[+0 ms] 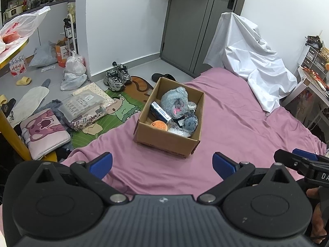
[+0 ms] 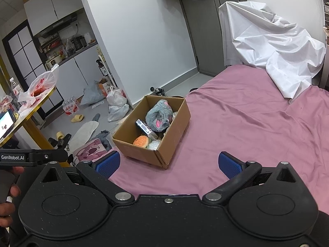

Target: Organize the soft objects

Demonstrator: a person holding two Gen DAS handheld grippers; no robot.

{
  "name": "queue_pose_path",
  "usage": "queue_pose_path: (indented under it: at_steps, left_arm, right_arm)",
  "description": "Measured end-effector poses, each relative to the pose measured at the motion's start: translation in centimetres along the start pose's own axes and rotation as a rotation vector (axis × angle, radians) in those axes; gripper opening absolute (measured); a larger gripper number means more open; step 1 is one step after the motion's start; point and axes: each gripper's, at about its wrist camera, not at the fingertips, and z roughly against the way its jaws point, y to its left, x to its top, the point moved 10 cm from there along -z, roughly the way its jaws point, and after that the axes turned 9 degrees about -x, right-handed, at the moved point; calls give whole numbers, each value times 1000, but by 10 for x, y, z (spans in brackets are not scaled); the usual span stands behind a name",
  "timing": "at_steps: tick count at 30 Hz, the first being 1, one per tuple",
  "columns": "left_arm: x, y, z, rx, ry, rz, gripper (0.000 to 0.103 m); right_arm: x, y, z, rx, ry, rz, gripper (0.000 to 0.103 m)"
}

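Observation:
An open cardboard box stands on the pink bed sheet; it also shows in the right wrist view. Inside lie a grey plush toy, an orange burger-shaped toy, a small blue-grey plush, a dark blue packet and clear wrapped items. My left gripper is open and empty, above the sheet in front of the box. My right gripper is open and empty, to the right of the left one.
A white sheet drapes over something at the bed's far end. The floor on the left holds a pink pouch, packets, sneakers, bags and slippers. A yellow-rimmed table stands left. Shelving stands right of the bed.

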Motion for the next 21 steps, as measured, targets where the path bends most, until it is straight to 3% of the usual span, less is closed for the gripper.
queue_pose_path:
  at_steps: [21]
  left_arm:
    - [-3,1,2,9,15,-4,103]
  right_arm:
    - [0,1,0,-3,-6,-8,103]
